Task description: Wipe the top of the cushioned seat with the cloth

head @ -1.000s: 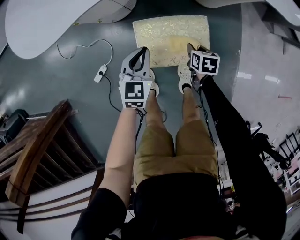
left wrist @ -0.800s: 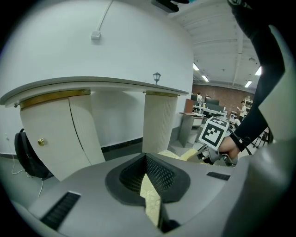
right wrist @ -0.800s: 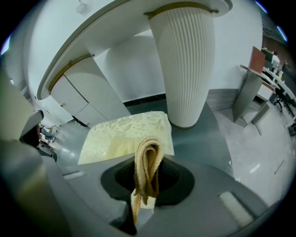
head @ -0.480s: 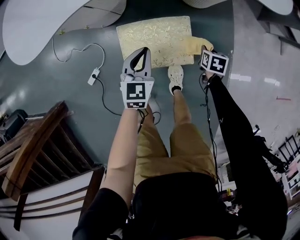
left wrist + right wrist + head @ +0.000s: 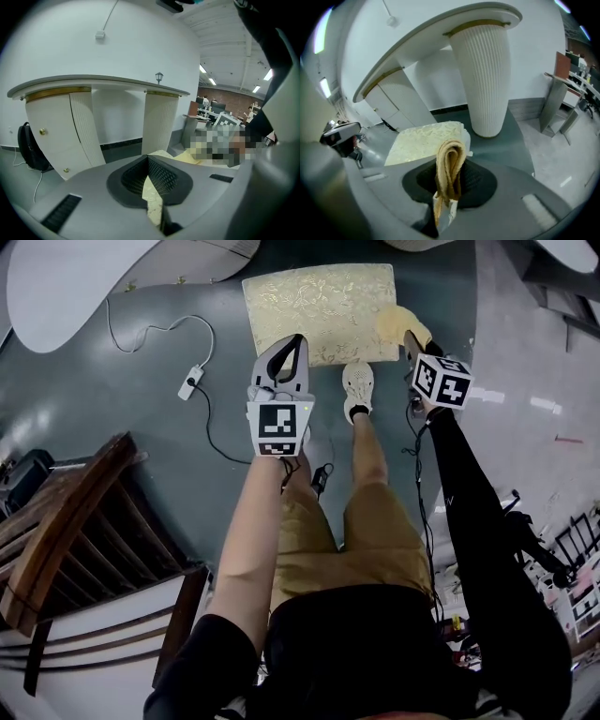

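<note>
The cushioned seat (image 5: 314,307) is a low square pad with a gold patterned top, on the floor ahead of my feet. My right gripper (image 5: 411,339) is shut on the folded yellow cloth (image 5: 398,322), which hangs at the seat's near right corner. In the right gripper view the cloth (image 5: 450,161) stands pinched in the right gripper (image 5: 446,190), with the seat (image 5: 419,138) just beyond it. My left gripper (image 5: 289,351) hovers over the seat's near edge, shut with nothing in it. In its own view the left gripper (image 5: 152,187) shows only a slit between the jaws.
A white power strip (image 5: 190,382) and its cable lie on the grey floor left of the seat. A dark wooden chair (image 5: 66,531) stands at the near left. White curved tables on a ribbed pedestal (image 5: 483,75) rise behind the seat. My shoe (image 5: 357,388) stands beside the seat's near edge.
My right gripper has dragged the cloth rightward across the seat's top to its right corner. The left gripper has stayed near the seat's front edge.
</note>
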Available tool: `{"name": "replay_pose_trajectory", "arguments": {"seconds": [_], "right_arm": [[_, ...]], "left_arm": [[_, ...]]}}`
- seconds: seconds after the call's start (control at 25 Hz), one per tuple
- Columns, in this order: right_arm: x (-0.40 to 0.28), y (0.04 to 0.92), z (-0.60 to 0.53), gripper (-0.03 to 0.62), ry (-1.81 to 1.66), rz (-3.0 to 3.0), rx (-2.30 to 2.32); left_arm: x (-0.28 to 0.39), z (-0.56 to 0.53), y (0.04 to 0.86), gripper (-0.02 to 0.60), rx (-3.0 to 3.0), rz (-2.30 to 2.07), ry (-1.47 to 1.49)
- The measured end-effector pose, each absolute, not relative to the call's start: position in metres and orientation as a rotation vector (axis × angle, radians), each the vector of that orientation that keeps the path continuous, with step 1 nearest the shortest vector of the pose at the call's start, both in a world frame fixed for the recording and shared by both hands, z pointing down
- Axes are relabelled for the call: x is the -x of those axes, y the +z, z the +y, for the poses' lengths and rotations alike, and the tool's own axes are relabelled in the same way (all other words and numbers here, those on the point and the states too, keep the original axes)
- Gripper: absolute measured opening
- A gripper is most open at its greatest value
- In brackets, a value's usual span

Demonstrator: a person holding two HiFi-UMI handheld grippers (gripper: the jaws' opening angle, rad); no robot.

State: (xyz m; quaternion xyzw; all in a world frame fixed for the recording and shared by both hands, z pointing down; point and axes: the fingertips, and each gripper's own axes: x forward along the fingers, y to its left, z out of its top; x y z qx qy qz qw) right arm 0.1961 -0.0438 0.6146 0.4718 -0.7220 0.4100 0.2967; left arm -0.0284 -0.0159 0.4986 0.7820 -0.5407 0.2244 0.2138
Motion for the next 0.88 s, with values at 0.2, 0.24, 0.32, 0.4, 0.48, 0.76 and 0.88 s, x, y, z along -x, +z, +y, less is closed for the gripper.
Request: {"name": "replay_pose_trajectory", "arguments": {"seconds": [0.2, 0.24, 0.32, 0.4, 0.48, 0.76, 0.88], "right_arm": [[-0.104, 0.584, -0.011, 0.057, 1.082, -2.093, -1.072], [-0.082, 0.579, -0.005, 0.057, 1.087, -2.119, -1.031], [-0.037, 0.572, 0.006, 0.057, 1.084, -2.167, -0.944], [0.008, 0.567, 0.015, 0.057, 1.085, -2.21, -0.858], [0.05, 0.564, 0.023, 0.057, 1.093, -2.246, -0.781], [0.128, 0.608, 0.045, 0.057, 1.223, -2.149, -0.764], [0.124, 0.627, 0.043, 0.057, 1.228, -2.082, -0.844]], "left_arm": [[0.076, 0.007, 0.496, 0.005, -2.133, -1.536, 0.633], [0.087, 0.011, 0.495, 0.005, -2.126, -1.546, 0.629], [0.109, 0.019, 0.493, 0.005, -2.11, -1.567, 0.618], [0.13, 0.028, 0.495, 0.005, -2.088, -1.586, 0.614], [0.149, 0.035, 0.497, 0.005, -2.067, -1.606, 0.609], [0.19, 0.062, 0.499, 0.005, -2.051, -1.61, 0.607], [0.198, 0.066, 0.503, 0.005, -2.046, -1.604, 0.603]]}}
